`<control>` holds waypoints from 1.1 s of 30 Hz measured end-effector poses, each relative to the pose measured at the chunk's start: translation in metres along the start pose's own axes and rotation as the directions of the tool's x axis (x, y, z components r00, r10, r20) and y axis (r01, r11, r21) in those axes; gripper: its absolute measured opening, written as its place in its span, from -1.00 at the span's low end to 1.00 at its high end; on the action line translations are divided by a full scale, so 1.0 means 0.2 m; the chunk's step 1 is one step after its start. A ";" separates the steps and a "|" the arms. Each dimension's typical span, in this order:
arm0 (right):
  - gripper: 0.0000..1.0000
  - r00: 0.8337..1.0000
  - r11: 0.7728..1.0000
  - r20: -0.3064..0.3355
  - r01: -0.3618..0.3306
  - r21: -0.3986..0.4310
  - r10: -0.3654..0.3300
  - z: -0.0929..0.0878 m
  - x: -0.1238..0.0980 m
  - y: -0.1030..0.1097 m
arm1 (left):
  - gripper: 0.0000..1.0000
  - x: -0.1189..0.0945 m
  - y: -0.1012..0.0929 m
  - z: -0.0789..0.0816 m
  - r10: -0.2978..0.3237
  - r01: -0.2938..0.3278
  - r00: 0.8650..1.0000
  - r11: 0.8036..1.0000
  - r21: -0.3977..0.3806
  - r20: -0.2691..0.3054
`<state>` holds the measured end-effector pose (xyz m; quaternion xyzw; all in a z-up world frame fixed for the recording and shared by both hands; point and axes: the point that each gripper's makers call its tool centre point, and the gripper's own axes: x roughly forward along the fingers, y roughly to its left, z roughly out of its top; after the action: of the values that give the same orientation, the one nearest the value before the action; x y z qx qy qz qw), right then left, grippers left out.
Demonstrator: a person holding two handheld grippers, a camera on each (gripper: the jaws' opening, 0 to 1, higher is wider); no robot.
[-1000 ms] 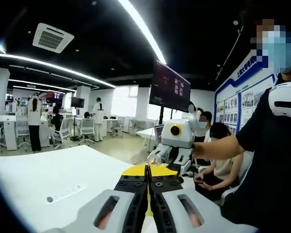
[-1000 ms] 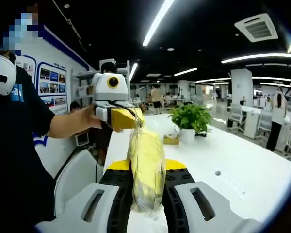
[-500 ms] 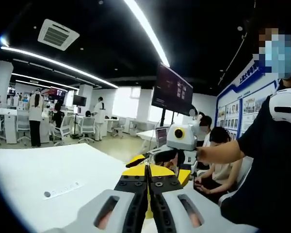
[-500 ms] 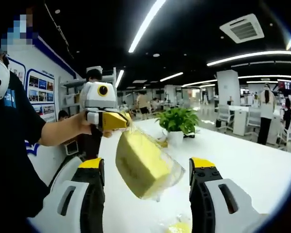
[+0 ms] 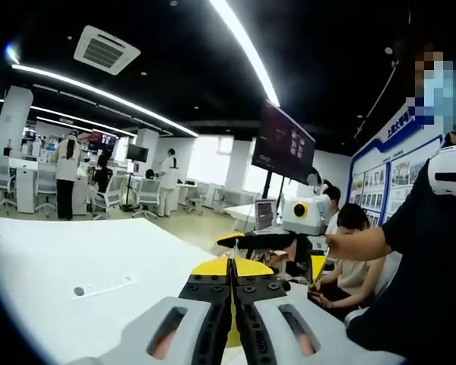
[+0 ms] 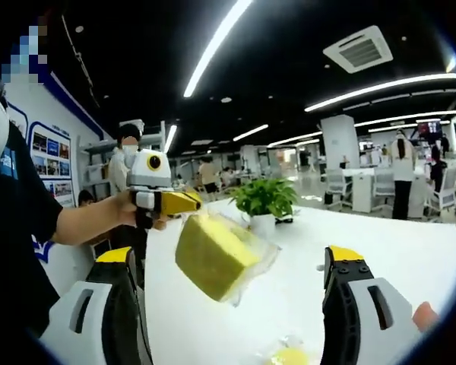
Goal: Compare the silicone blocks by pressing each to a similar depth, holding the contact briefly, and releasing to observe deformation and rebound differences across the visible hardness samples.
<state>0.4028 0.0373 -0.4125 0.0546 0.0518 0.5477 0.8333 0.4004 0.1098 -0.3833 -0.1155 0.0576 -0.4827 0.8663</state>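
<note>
**Currently: bagged block suspended from the left gripper, right gripper spread wide**

We locate the yellow silicone block (image 6: 213,255), sealed in a clear plastic bag (image 6: 252,258), hanging in the air above the white bench (image 6: 304,258) in the right gripper view. We see the bag's upper corner pinched at the yellow tip of the left gripper (image 6: 188,204), so the block dangles tilted below it, clear of the bench surface. In the left gripper view, we see the left gripper's jaws pressed together along their full length, with yellow showing just ahead of them.

We note the right gripper (image 6: 232,304) with its jaws spread wide, one on each side of the hanging block and touching neither it nor the bag. In the left gripper view, the right gripper (image 5: 270,243) appears ahead, held by the person's hand (image 5: 330,243).

We observe a second yellow piece (image 6: 287,356) lying on the bench between the right jaws. A potted plant (image 6: 264,201) stands farther along the bench.
</note>
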 end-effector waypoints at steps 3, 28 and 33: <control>0.92 0.999 0.999 0.007 0.036 0.023 -0.036 0.01 -0.04 -0.02 | -1.00 -0.02 0.05 -0.02 0.032 -0.032 0.999 0.999 -0.024 0.002; 0.71 0.959 0.968 -0.139 0.247 -0.030 -0.249 -0.32 -0.51 -0.07 | -1.00 -0.11 0.36 -0.46 0.193 -0.228 0.965 0.951 -0.207 -0.177; 0.64 0.950 0.962 -0.151 0.272 -0.034 -0.274 -0.35 -0.56 -0.06 | -1.00 -0.11 0.42 -0.57 0.217 -0.266 0.955 0.928 -0.262 -0.201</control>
<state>0.3595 -0.0688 -0.4802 -0.0008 0.1197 0.4300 0.8949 0.4333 0.1552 -0.5161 -0.1903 0.2138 -0.3668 0.8852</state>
